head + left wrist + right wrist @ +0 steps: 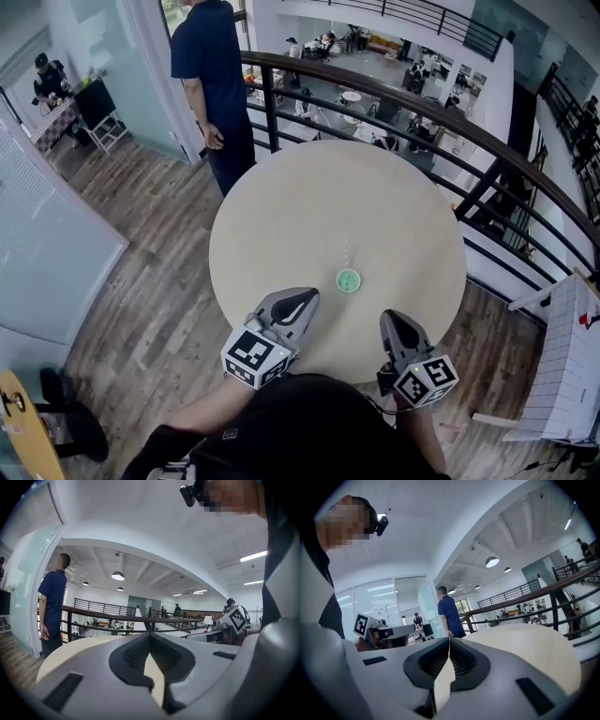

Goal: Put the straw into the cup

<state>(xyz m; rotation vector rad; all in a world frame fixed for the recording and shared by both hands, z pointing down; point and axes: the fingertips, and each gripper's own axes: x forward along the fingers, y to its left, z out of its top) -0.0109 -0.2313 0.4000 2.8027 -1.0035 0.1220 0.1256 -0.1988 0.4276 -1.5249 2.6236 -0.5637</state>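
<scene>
Cup point(348, 280) with straw point(346, 253) just ahead, between left claw point(304, 300) and right claw point(393, 323), both pressed together.

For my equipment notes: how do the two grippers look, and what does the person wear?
The left gripper and the right gripper have light grey, tapering tongs with black, ribbed pads. Each carries a white cube printed with black square markers. The person wears a black top.

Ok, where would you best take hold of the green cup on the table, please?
Probably its side wall, coming level from the near side: the green cup stands upright, mouth up, and the straw shows at its far edge, so that approach should avoid it.
</scene>
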